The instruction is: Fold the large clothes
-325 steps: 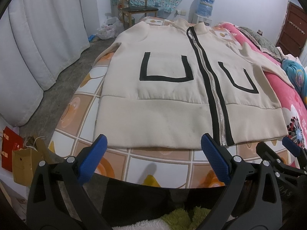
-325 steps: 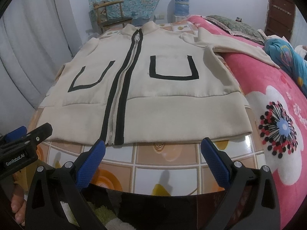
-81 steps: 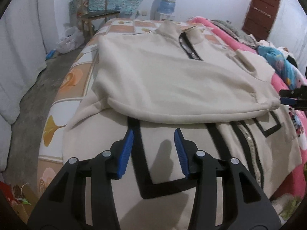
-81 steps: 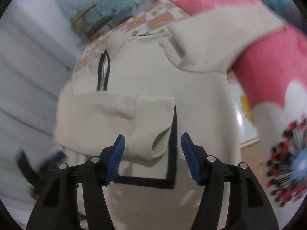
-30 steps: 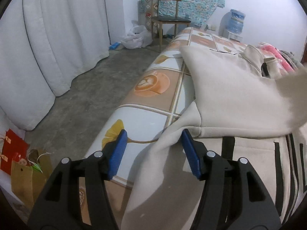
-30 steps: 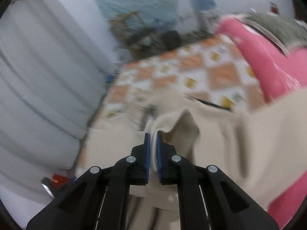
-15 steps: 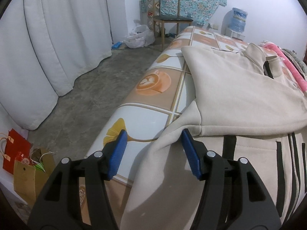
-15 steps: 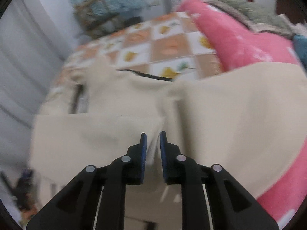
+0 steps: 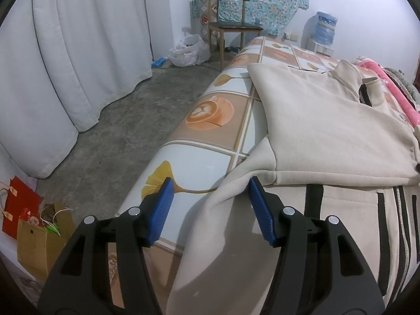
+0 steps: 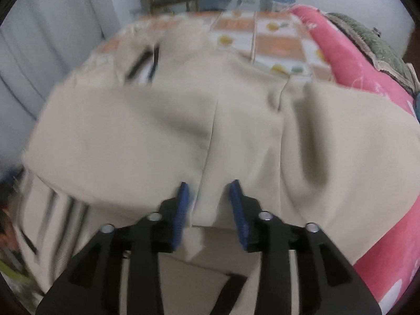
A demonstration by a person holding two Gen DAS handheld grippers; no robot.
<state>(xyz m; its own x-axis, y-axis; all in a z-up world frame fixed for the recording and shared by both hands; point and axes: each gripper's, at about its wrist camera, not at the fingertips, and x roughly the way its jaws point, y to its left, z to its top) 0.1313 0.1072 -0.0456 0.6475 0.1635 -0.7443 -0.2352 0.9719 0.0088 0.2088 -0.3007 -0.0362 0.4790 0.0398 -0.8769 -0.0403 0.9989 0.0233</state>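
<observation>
We are looking at one cream fleece zip-up jacket with black stripes (image 9: 328,131), which is lying across the bed with the orange-and-white tile-print cover (image 9: 210,120), its upper part folded down over its lower front. One cream sleeve (image 9: 225,225) is spilling over the bed's left edge. Our left gripper with blue pads (image 9: 210,208) is hovering at that edge with its jaws spread wide; the sleeve is running up between them, closer to the right pad, and neither pad is pinching it.

In the blurred right wrist view, our right gripper (image 10: 210,211) is sitting over the folded cloth's near edge, by the bed's right side where the pink flowered blanket (image 10: 367,73) is lying. Its jaws are standing apart with a fold of cloth between them; we cannot tell whether the pads are touching it.

We are counting two grippers, one wooden chair (image 9: 231,18), one blue water jug (image 9: 325,30), two paper bags (image 9: 29,225) on the floor and one white plastic bag (image 9: 187,51).
</observation>
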